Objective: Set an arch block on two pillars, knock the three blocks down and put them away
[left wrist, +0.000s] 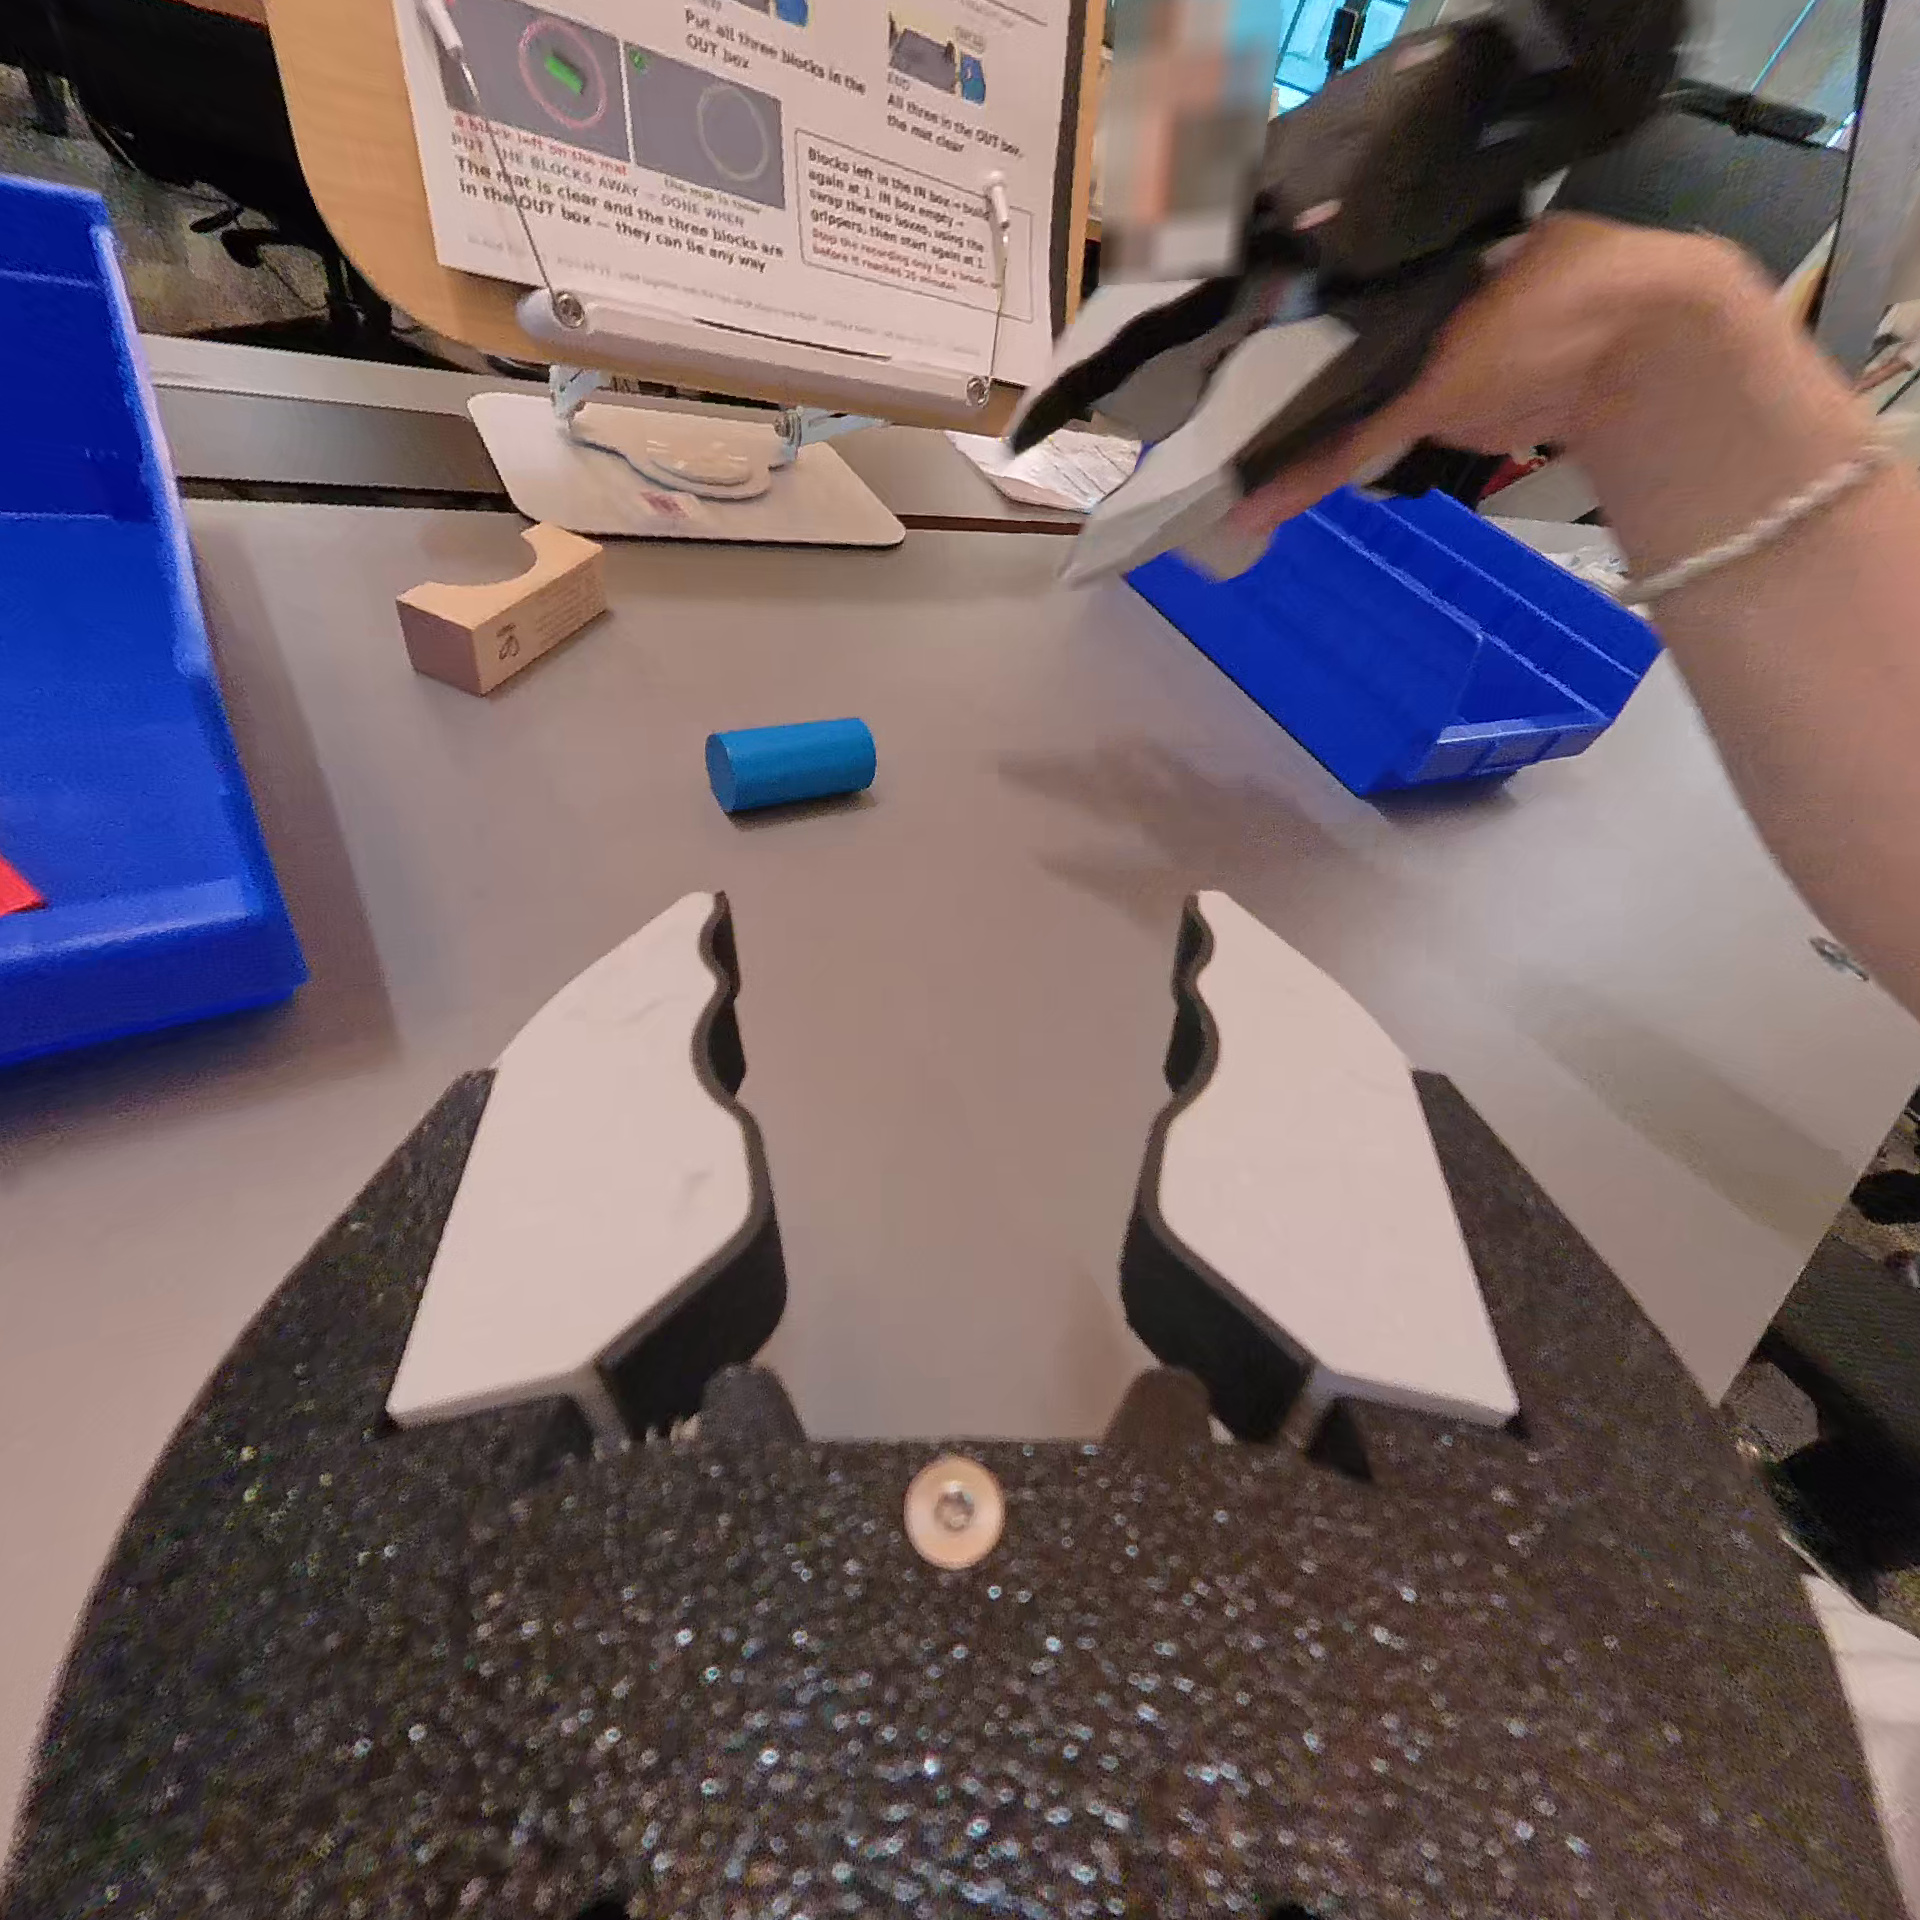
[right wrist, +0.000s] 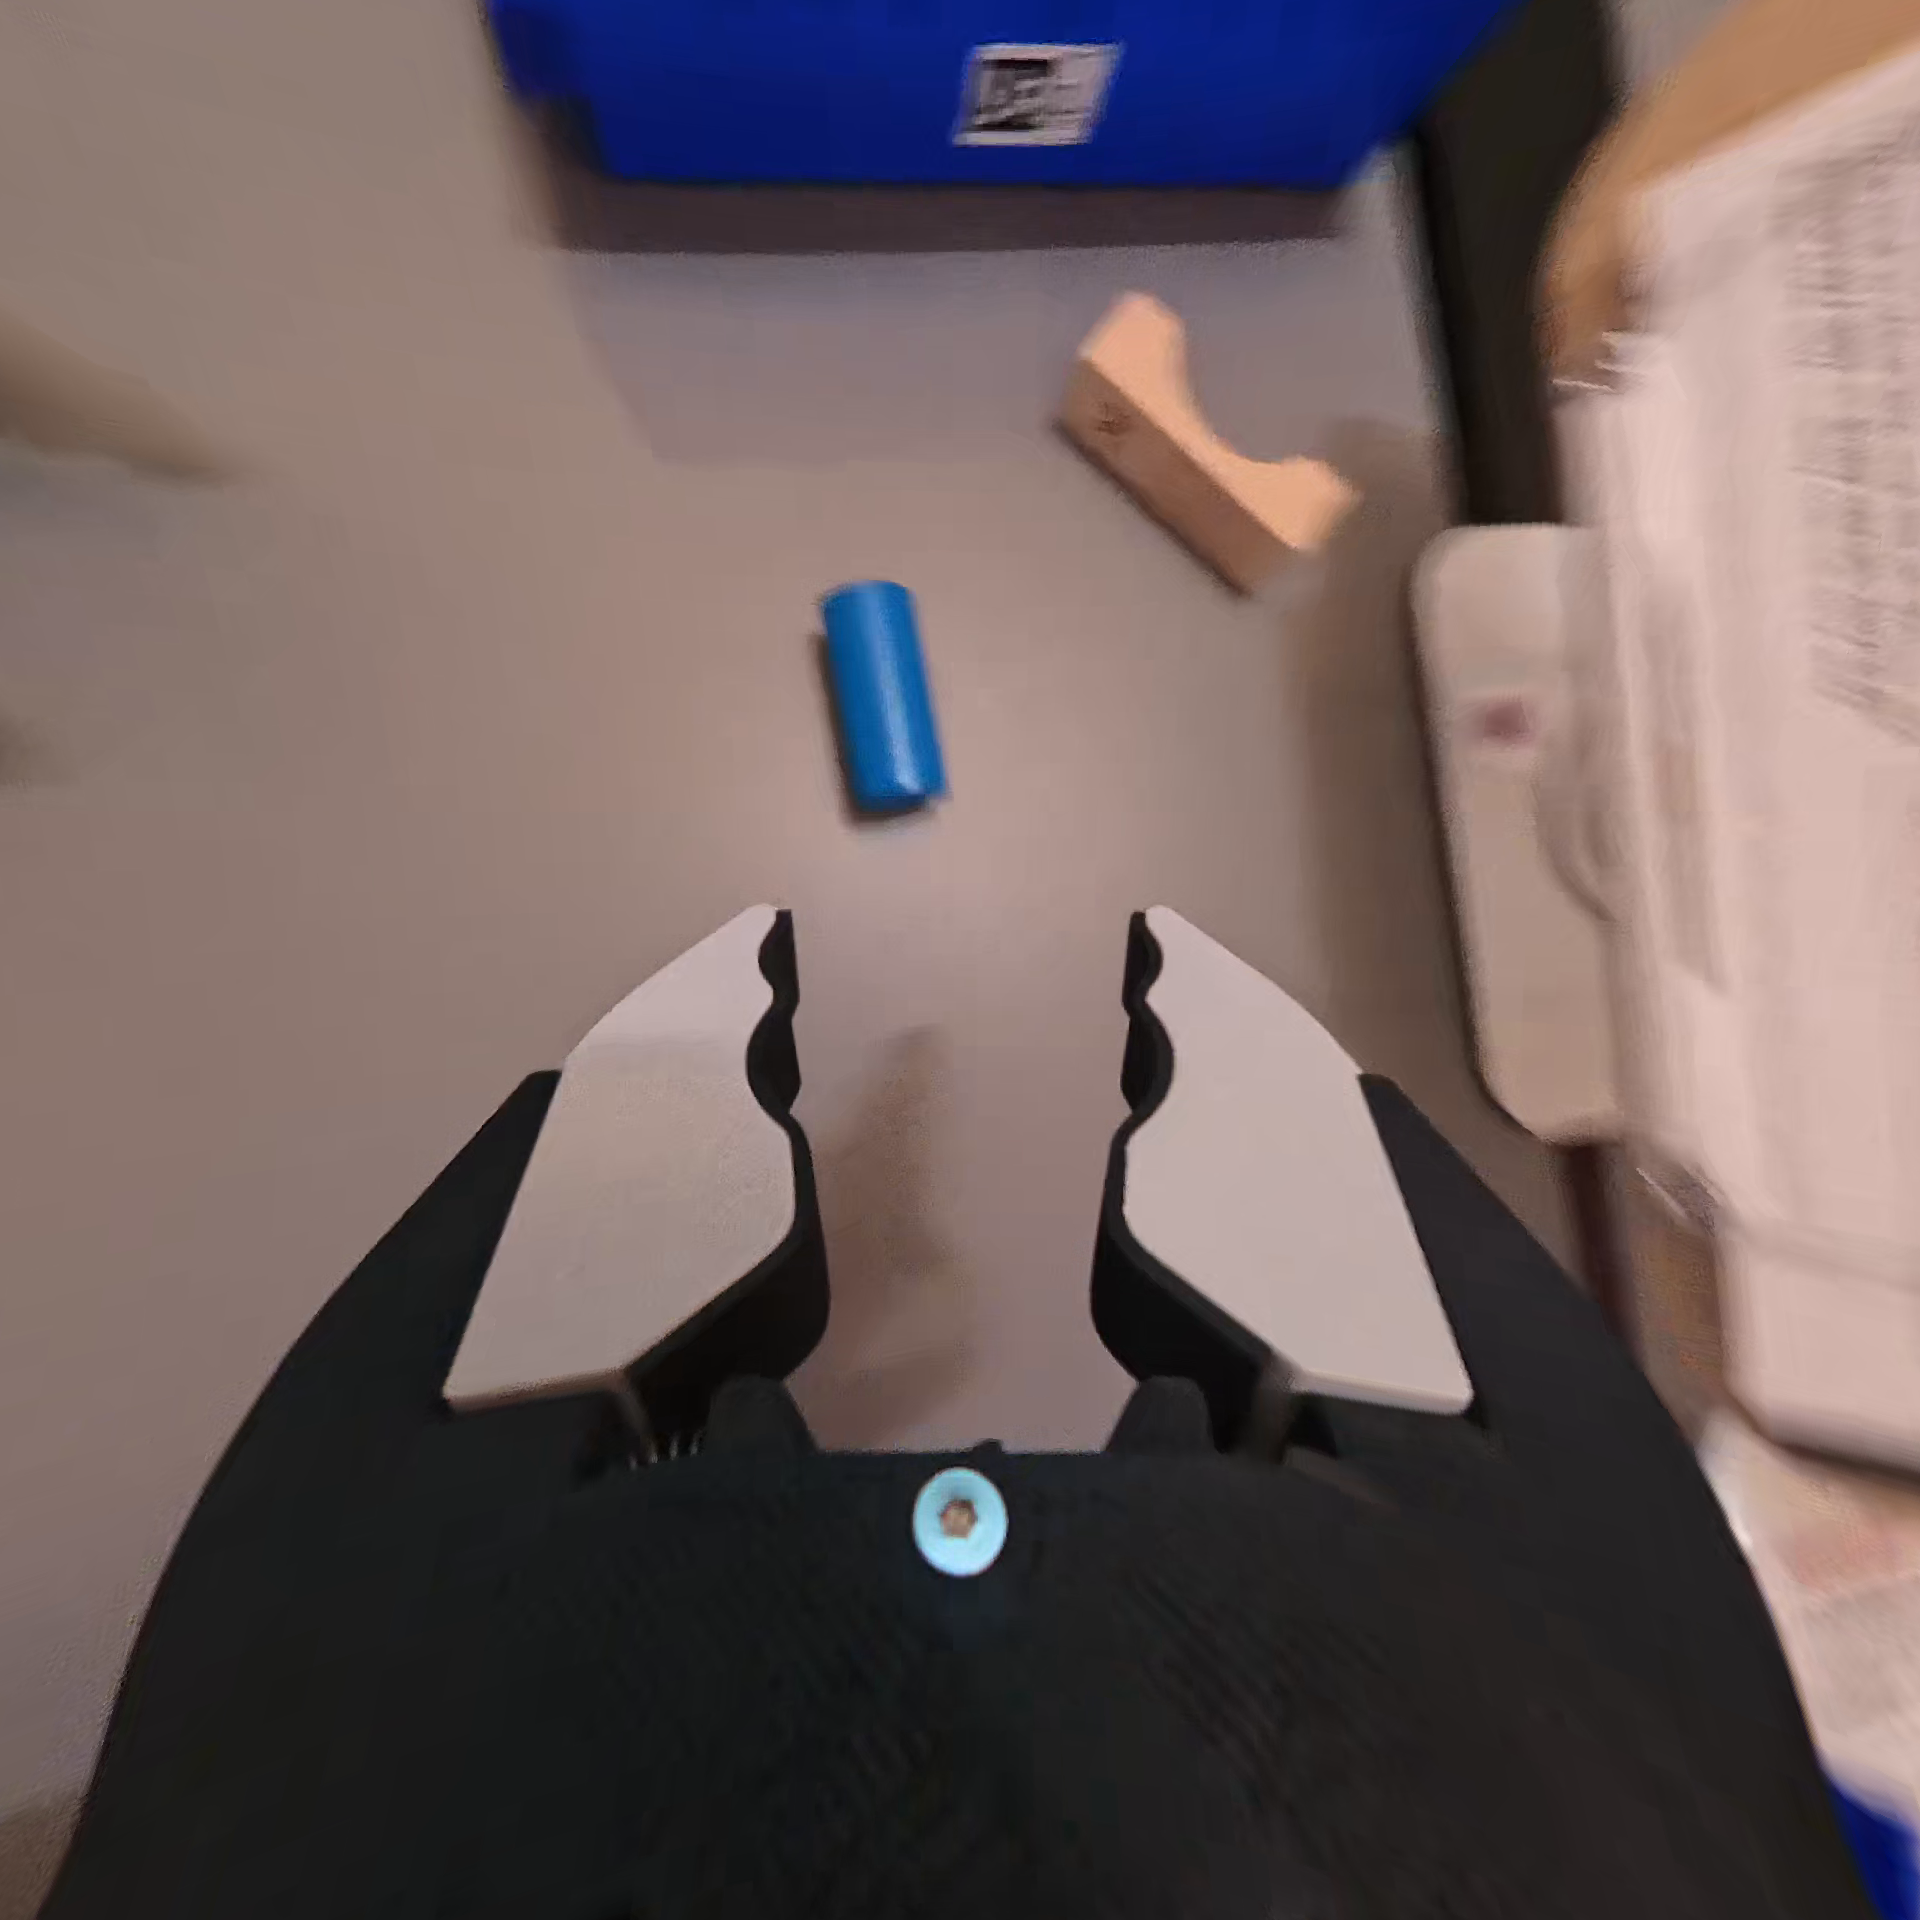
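Observation:
A blue cylinder (left wrist: 790,764) lies on its side on the grey table, just beyond my left gripper (left wrist: 956,904), which is open and empty. A tan wooden block with a curved notch (left wrist: 501,620) lies farther back to the left. My right gripper (right wrist: 961,920) is open and empty, held above the table; the blue cylinder (right wrist: 883,701) lies ahead of its tips and the notched block (right wrist: 1205,457) beyond to the right. In the left wrist view the right gripper (left wrist: 1049,499) shows at upper right in a person's hand, blurred.
A blue bin (left wrist: 114,665) stands at the left with a red thing in its near corner (left wrist: 16,888). A second blue bin (left wrist: 1434,644) lies at the right. A stand with a printed sheet (left wrist: 748,156) stands at the back. A blue bin's wall (right wrist: 831,94) shows ahead in the right wrist view. From my right tips it is roughly 11 centimetres to the blue cylinder (right wrist: 883,701); from my left, 20 centimetres. Seen from the left wrist view (left wrist: 809,739) as well. My right tips are roughly 20 centimetres from the notched block (right wrist: 1205,457). The left camera catches it too, in the left wrist view (left wrist: 535,590).

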{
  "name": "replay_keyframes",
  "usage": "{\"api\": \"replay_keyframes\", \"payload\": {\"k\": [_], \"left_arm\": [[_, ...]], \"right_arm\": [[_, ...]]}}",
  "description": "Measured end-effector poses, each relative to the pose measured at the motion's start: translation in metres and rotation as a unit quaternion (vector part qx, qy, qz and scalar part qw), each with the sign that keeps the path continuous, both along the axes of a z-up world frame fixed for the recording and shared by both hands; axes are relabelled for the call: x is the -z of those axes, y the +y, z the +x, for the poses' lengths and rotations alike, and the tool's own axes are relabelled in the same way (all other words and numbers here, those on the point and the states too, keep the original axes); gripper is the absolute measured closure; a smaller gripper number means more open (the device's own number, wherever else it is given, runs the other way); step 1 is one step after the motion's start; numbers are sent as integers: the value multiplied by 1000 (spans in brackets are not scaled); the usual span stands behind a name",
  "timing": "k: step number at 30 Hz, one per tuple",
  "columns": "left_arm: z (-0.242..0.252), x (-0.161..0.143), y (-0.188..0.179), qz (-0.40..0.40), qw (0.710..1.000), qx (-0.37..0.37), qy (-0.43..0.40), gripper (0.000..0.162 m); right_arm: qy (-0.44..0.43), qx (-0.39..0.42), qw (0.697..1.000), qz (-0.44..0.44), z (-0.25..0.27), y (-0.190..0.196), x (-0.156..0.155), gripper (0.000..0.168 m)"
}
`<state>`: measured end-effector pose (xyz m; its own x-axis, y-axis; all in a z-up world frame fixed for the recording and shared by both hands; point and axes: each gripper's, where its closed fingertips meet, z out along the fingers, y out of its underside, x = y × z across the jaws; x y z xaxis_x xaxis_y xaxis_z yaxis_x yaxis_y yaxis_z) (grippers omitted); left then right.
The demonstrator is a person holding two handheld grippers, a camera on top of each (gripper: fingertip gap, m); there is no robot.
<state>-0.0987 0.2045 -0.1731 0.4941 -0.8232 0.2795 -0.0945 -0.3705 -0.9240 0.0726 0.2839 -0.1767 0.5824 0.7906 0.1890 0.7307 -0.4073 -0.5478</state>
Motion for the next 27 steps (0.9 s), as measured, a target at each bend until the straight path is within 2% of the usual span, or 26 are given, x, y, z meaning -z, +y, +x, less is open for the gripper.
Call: {"api": "replay_keyframes", "payload": {"k": [2, 4, 8, 11, 14, 17, 21, 24, 27], "left_arm": [[-3, -5, -4, 10, 1000, 2, 8, 82], [-9, -8, -7, 22, 1000, -2, 22, 81], [-26, -12, -9, 44, 998, -21, 38, 79], [-33, -12, -7, 39, 998, -28, 30, 79], [-32, -15, -4, 34, 999, -38, 8, 79], [-25, -19, -6, 28, 999, -29, -4, 79], [-21, -18, -12, 38, 999, -21, 7, 79], [-20, -17, -14, 34, 999, -17, 4, 79], [-21, -17, -15, 31, 999, -18, 1, 79]], "right_arm": [[14, -52, 997, -62, -35, 9, 32, 108], [-8, -76, 994, -83, -52, 22, 59, 110], [-67, -69, 988, -118, -60, 32, 97, 114], [-132, -58, 983, -110, -48, 36, 110, 136], [-162, -81, 980, -88, -47, 31, 110, 136], [-172, -61, 980, -75, -38, 23, 98, 136], [-108, 36, 992, -56, 2, 6, 44, 136], [-64, 130, 989, -30, 65, -13, -6, 136], [-54, 258, 965, 2, 157, -40, -39, 136]]}}
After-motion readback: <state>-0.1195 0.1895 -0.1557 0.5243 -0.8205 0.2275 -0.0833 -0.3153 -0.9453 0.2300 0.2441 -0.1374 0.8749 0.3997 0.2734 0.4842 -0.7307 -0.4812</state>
